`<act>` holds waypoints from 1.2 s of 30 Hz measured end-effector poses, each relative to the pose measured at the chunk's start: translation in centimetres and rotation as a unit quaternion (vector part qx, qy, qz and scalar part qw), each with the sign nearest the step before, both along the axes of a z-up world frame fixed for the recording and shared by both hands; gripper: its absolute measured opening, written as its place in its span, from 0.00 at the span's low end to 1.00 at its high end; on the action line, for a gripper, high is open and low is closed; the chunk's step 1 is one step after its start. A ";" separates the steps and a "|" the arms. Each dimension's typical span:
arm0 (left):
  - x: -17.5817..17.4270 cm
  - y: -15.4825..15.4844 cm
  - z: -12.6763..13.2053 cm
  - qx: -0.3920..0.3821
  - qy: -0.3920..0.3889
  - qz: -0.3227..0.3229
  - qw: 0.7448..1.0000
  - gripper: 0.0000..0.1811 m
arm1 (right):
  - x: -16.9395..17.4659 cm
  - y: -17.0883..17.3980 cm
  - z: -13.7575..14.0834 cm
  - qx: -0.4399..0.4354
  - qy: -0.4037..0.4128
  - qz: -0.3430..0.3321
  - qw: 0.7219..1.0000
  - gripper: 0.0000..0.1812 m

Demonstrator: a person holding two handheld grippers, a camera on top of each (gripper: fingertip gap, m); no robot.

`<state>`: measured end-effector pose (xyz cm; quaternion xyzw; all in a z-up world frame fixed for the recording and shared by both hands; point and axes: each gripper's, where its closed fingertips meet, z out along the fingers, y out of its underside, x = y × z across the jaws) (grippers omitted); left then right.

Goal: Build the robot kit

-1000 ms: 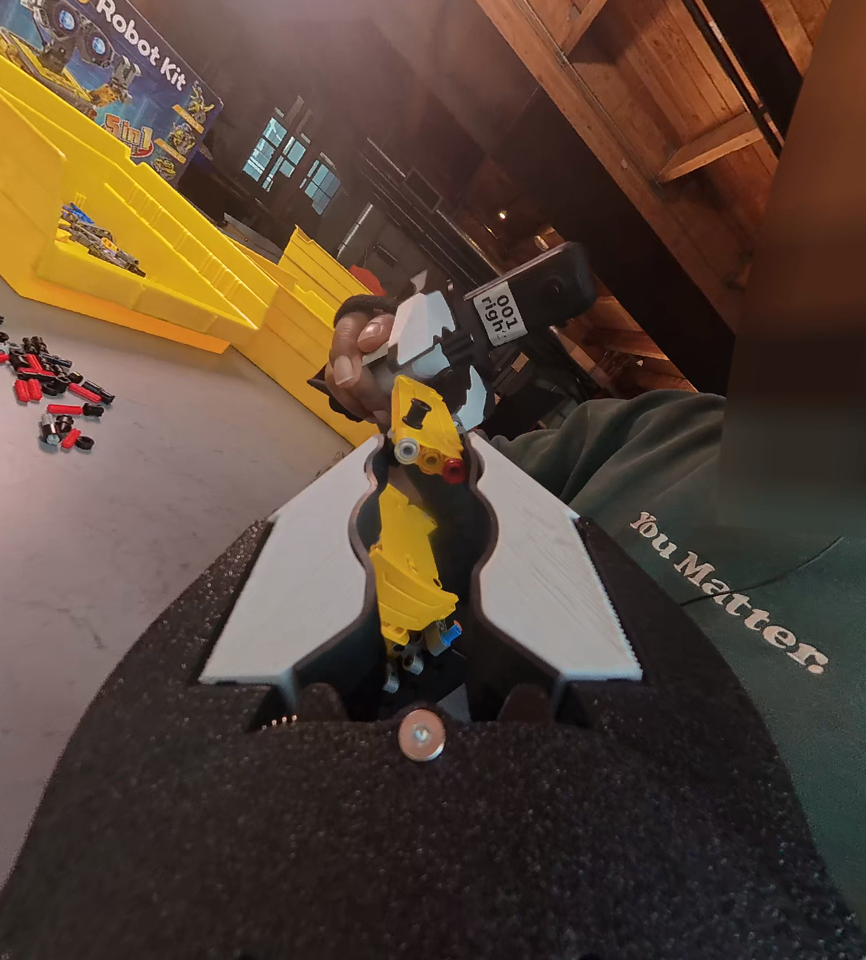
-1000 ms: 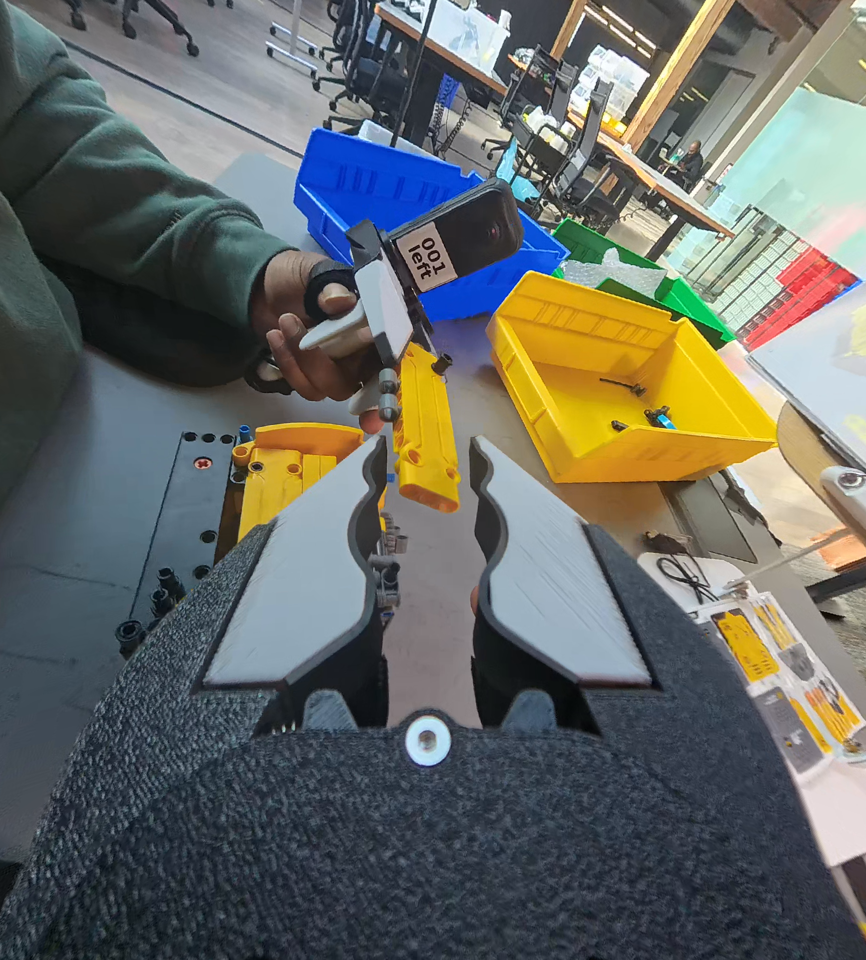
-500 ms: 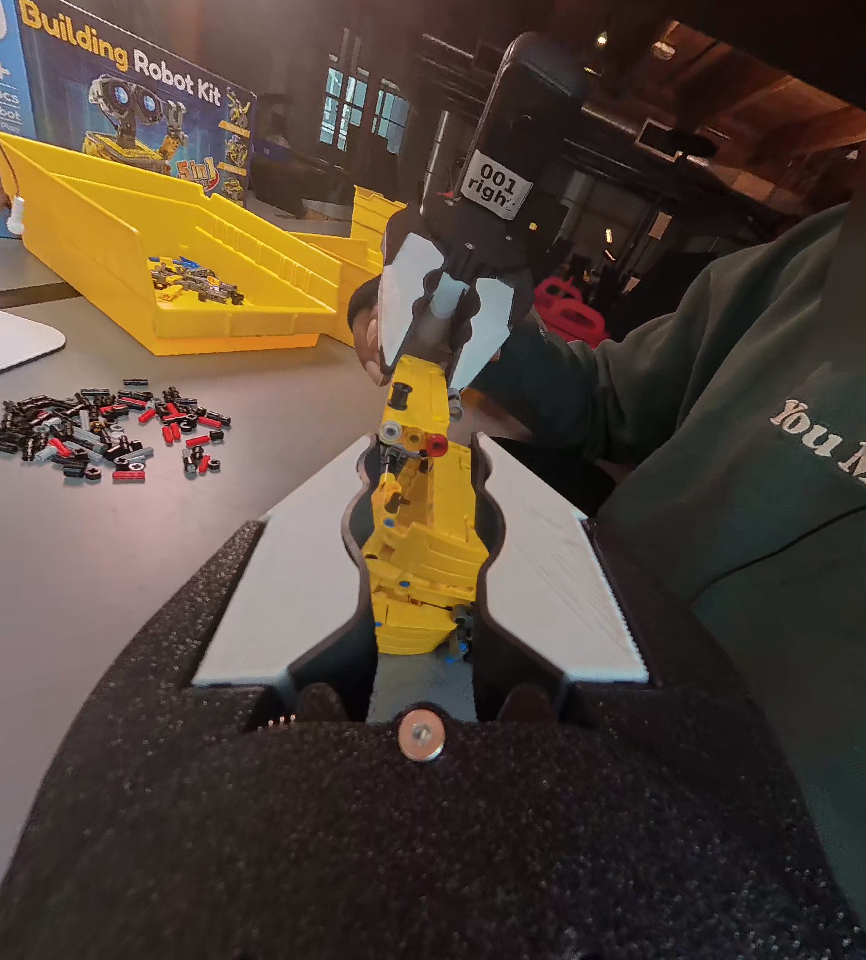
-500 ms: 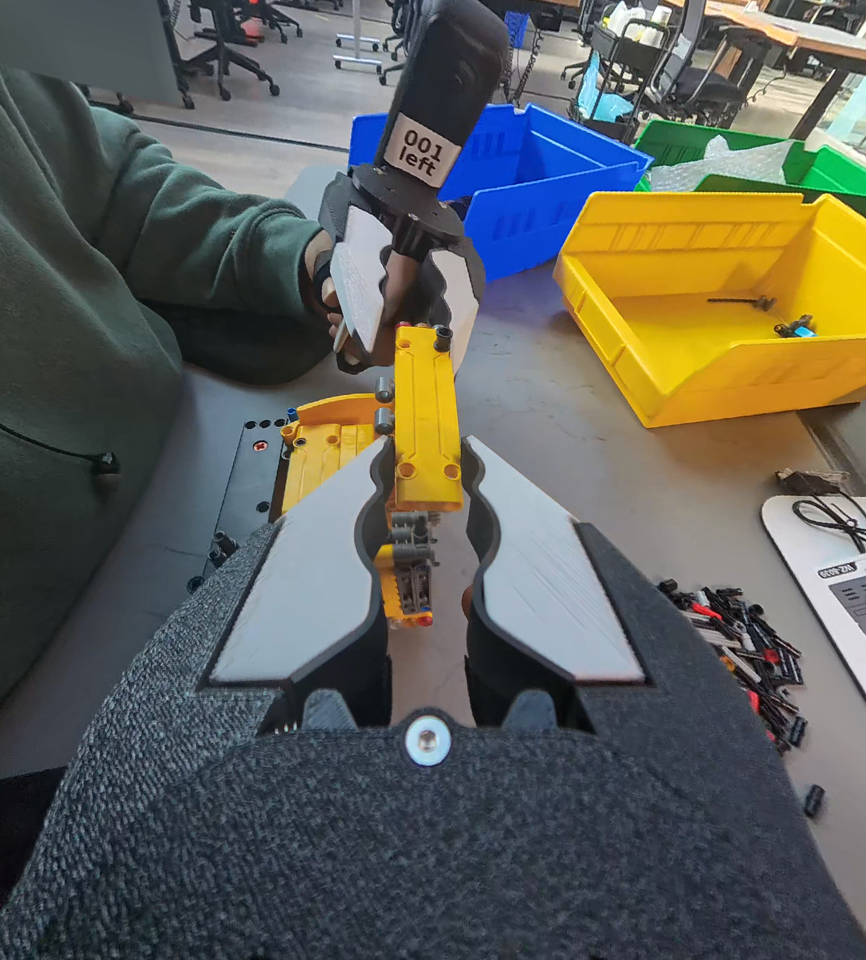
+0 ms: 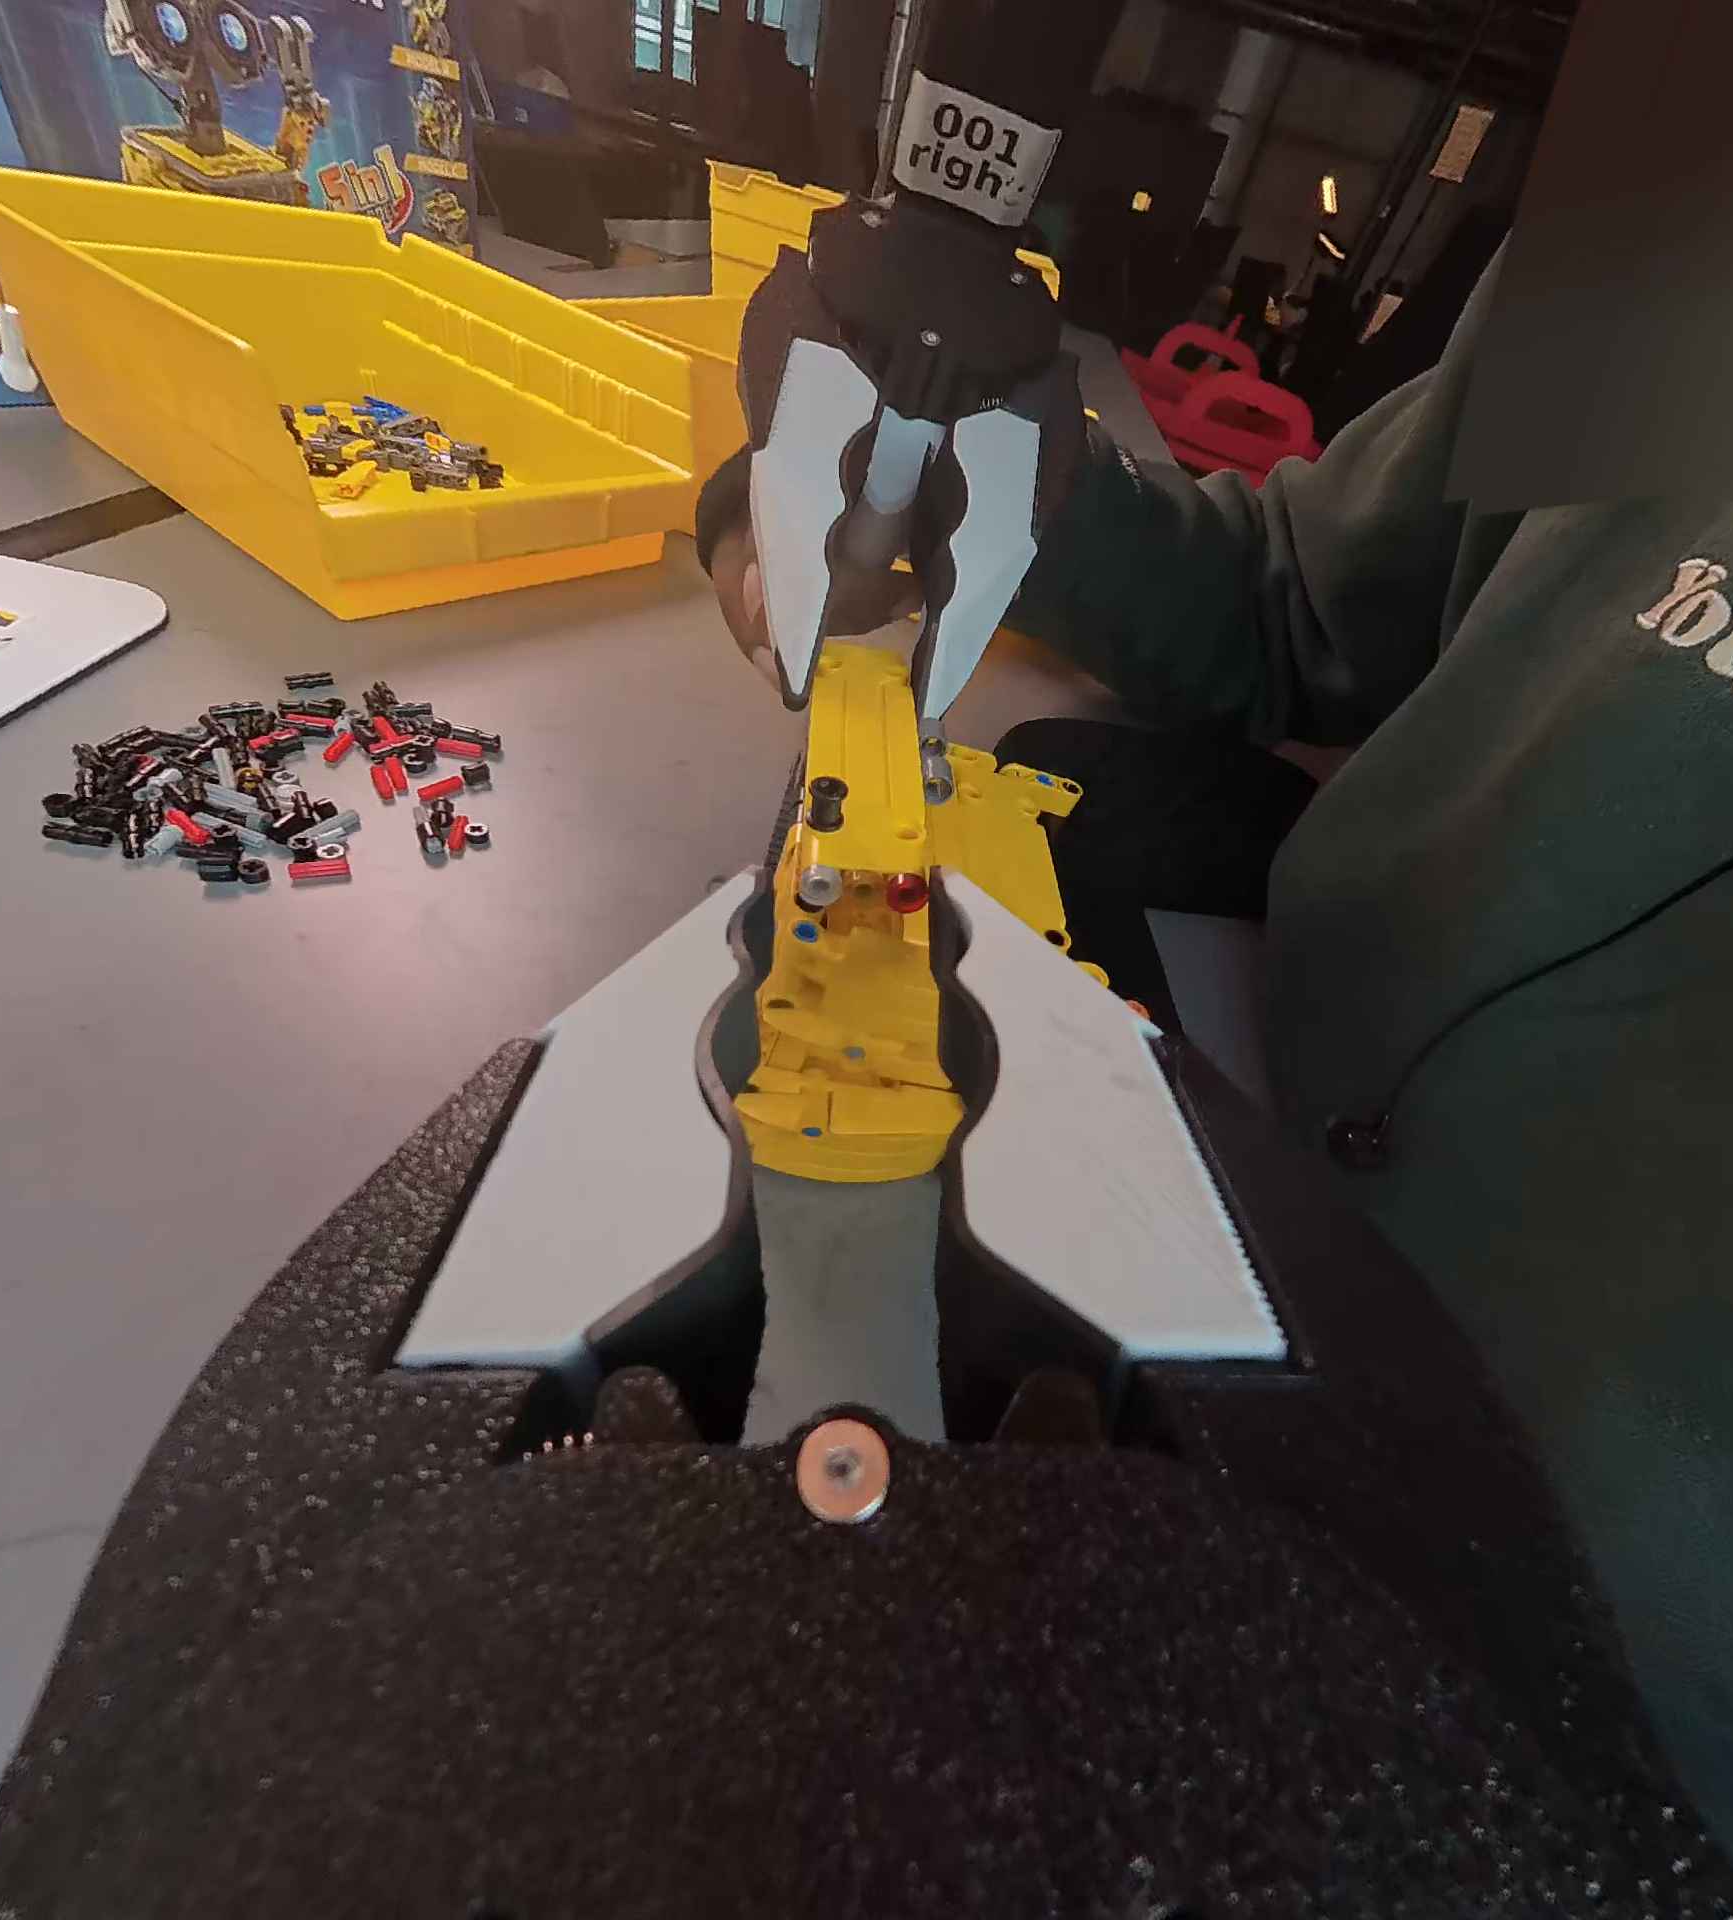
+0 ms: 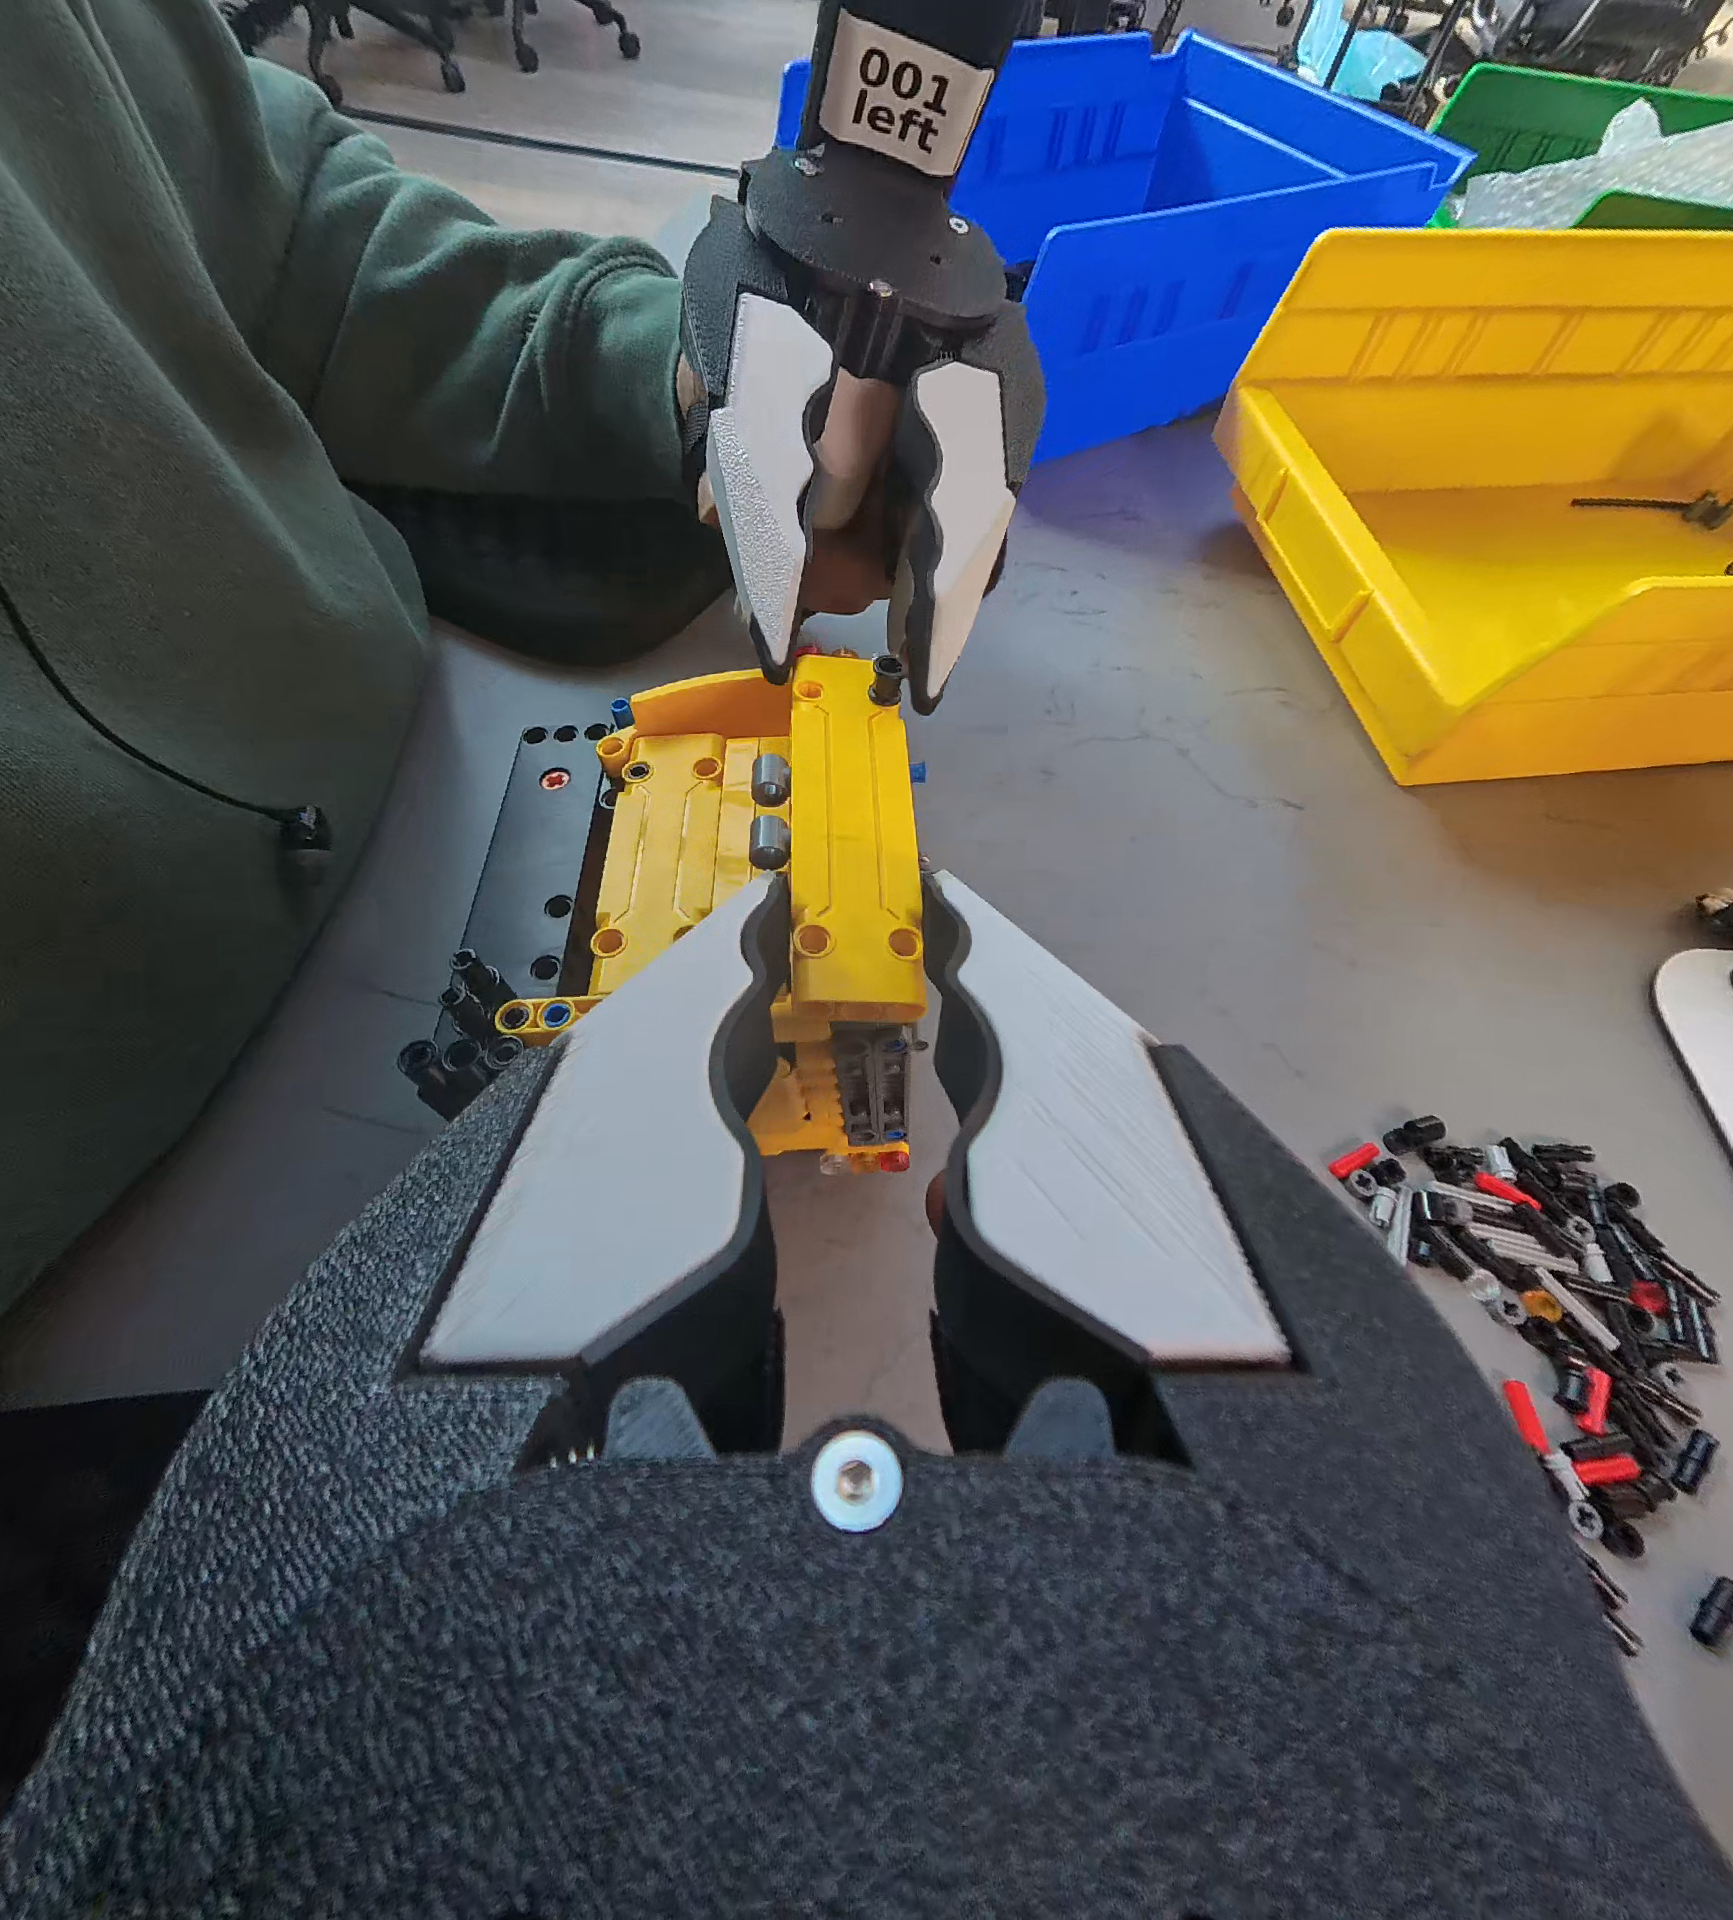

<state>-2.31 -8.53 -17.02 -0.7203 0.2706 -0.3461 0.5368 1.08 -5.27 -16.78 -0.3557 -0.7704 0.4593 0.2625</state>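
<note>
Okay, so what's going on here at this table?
A person in a green sweatshirt holds a two-finger tool in each hand. The left tool and the right tool each grip an opposite end of one yellow plastic brick assembly, held just above a flatter yellow and black brick build on the grey table. A heap of small black, red and grey connector pins lies nearby, beside a yellow plastic bin.
</note>
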 end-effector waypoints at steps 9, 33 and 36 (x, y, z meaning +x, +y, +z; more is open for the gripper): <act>0.1 -0.3 0.5 0.018 0.012 -0.002 1.000 0.18 | 0.3 0.1 0.0 0.003 0.003 0.005 1.000 0.14; 1.9 -1.2 -3.7 -0.015 0.133 -0.018 0.991 0.26 | 1.6 1.8 1.9 -0.094 0.009 0.012 0.995 0.14; 1.8 -1.3 -3.6 -0.015 0.130 -0.024 0.991 0.26 | 1.9 2.0 2.0 -0.099 0.010 0.008 0.995 0.14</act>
